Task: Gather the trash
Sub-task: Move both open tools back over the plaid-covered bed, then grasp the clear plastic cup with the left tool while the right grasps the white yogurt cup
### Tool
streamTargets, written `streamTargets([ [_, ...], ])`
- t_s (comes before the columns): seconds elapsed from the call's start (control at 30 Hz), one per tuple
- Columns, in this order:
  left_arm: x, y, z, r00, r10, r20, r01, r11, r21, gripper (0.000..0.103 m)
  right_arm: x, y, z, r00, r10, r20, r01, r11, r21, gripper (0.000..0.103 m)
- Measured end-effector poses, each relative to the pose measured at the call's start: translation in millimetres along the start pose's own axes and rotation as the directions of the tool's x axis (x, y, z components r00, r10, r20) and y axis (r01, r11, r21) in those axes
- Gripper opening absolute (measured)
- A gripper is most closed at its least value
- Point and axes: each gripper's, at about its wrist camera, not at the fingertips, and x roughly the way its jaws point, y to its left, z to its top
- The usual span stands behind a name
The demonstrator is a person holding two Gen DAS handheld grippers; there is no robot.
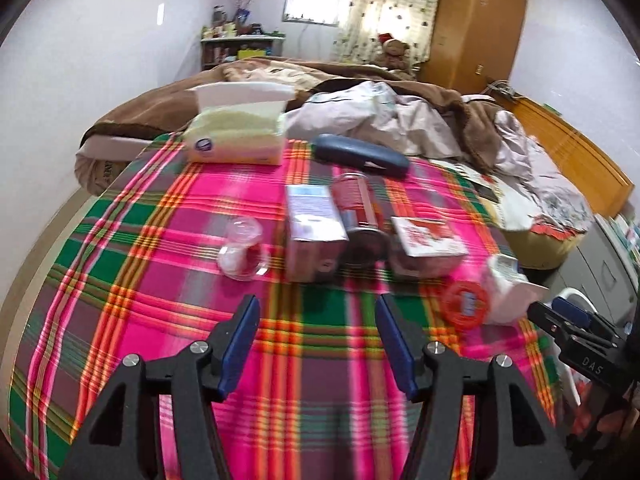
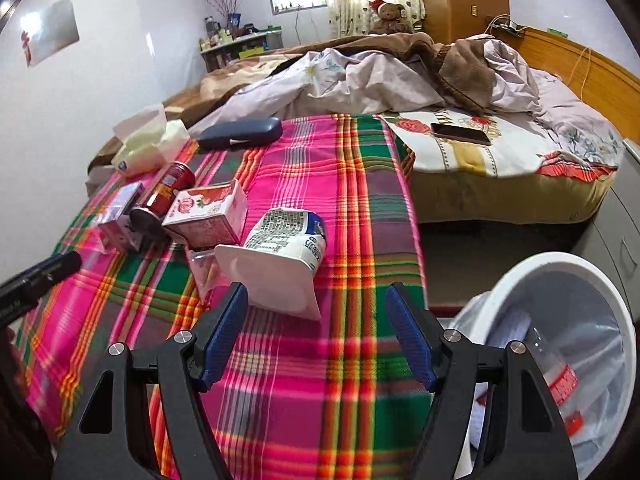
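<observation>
Both grippers [image 1: 318,344] [image 2: 316,334] gape empty above one crushed, seemingly printed white carton [image 2: 280,256].

Left wrist view: looks forward and down past its fingers [image 1: 240,340] over the plaid cloth [image 1: 160,240], facing the window [image 1: 314,0]. Right wrist view: same heading from further right, close above the cloth edge and white bin [image 2: 560,276]. Both share the red can [image 1: 356,208], cartons and bed [image 2: 500,152]
</observation>
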Motion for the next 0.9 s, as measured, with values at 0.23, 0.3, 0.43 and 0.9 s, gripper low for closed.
streamTargets([
  [0.23,21.5,26.6,13.3,1.000,0.027,-0.007,-0.027,0.999,-0.045,0.062,17.4,4.4,7.3,1.000,-0.014,-0.020,0.014,1.000,0.001,0.073],
  [0.3,27.6,32.2,15.4,0.999,0.037,-0.013,-0.038,0.998,-0.048,0.062,20.5,5.5,9.5,1.000,-0.014,-0.021,0.014,1.000,-0.002,0.072],
  [0.43,39.7,39.8,20.2,0.999,0.050,-0.019,-0.050,0.997,-0.051,0.062,28.4,8.3,13.3,0.999,-0.021,-0.033,0.021,1.000,-0.014,0.061],
  [0.9,71.6,49.8,32.9,0.997,0.070,-0.039,-0.072,0.997,-0.040,0.062,40.5,11.4,18.0,0.999,-0.016,-0.048,0.015,1.000,-0.006,0.027],
])
